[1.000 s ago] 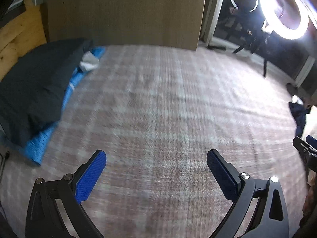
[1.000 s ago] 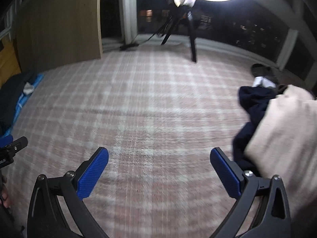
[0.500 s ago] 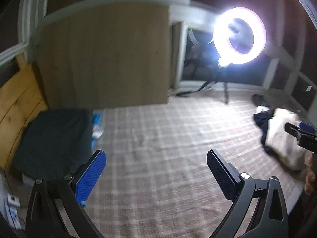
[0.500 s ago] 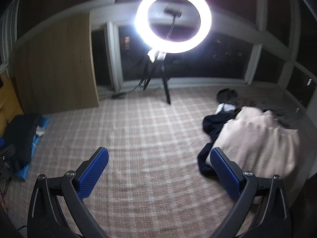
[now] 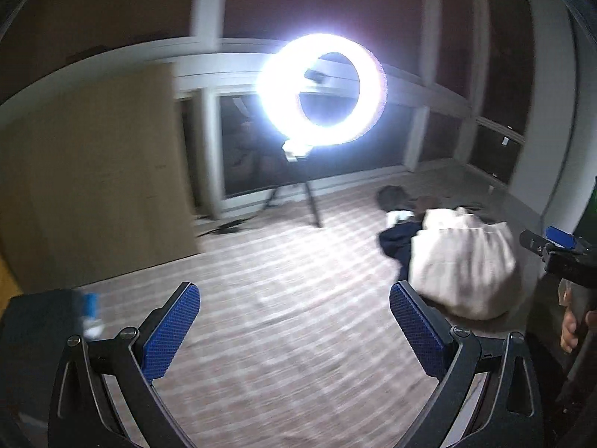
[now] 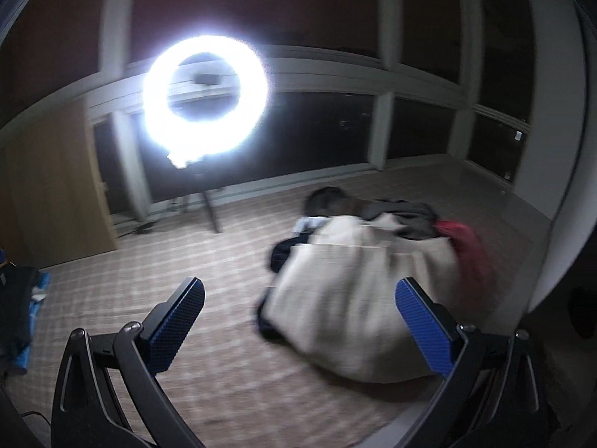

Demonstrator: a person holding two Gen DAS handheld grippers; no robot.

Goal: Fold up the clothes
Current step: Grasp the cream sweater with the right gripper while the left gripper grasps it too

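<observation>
- Unfolded heap of clothes [image 6: 358, 291], cream garment on top, fills the right wrist frame's lower right.
- Right gripper [image 6: 298, 321] gapes wide, empty, aimed at it; left gripper [image 5: 294, 330] likewise wide, empty, above the checked carpet [image 5: 261, 280].
- Judging: fetching step; next, pinch one garment's edge.

- Two claws, mine: left claw [image 5: 294, 330] and right claw [image 6: 300, 324], each with two blue pads.
- One ring light [image 6: 205, 99], upper left of the frame.
- One heap of clothes [image 6: 358, 291], centre right.
- One dark pile [image 6: 16, 298], left edge.
</observation>
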